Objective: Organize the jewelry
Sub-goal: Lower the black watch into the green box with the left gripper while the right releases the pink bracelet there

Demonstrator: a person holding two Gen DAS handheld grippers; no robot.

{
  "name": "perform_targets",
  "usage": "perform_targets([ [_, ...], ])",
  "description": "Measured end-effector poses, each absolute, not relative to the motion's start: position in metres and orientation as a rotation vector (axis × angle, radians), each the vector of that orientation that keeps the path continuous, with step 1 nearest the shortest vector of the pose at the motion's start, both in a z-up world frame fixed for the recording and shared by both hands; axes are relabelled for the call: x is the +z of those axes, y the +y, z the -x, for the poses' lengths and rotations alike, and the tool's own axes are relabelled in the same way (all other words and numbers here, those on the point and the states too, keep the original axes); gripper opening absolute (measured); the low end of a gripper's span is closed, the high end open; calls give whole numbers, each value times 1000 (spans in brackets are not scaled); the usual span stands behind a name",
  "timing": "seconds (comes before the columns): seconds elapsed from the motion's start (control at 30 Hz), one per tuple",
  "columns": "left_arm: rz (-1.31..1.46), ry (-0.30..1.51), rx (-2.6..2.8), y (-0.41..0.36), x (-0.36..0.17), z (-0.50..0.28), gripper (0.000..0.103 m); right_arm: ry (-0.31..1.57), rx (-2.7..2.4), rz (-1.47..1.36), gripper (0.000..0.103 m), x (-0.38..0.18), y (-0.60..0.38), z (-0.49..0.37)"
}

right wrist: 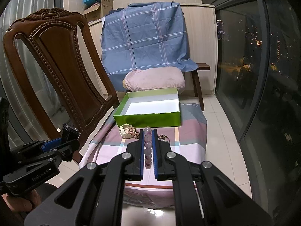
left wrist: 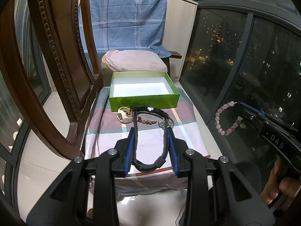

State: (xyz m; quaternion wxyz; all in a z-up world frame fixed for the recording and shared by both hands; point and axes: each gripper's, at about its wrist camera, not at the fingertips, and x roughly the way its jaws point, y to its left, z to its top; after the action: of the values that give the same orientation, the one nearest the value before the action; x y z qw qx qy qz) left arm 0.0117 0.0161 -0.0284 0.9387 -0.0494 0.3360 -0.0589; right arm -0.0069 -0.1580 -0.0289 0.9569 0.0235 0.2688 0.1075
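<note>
Checked cloth, centre frame: green box (left wrist: 144,98) empty; left gripper (left wrist: 151,131) clamps black watch (left wrist: 148,137), right gripper (right wrist: 148,131) clamps pink bracelet (right wrist: 147,146), likely boxward.

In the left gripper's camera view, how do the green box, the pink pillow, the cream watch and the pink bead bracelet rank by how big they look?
1. green box
2. pink pillow, close behind though farther away
3. pink bead bracelet, nearer the camera, so unsure
4. cream watch
</note>
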Motion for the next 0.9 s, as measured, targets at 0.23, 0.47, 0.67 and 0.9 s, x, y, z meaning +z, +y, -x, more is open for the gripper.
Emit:
perform_targets([
  [0.23,102,695,-120,17,-30,-16,33,556,217,-44,8,-31,-157,2],
  [0.47,106,711,-121,17,-35,-21,33,570,217,-47,8,-36,-157,-5],
  [0.67,117,734,-138,19,-38,-41,33,593,233,-57,8,-39,-160,-27],
  [0.9,109,727,-150,28,-21,-110,33,586,281,-80,8,-20,-168,-102],
])
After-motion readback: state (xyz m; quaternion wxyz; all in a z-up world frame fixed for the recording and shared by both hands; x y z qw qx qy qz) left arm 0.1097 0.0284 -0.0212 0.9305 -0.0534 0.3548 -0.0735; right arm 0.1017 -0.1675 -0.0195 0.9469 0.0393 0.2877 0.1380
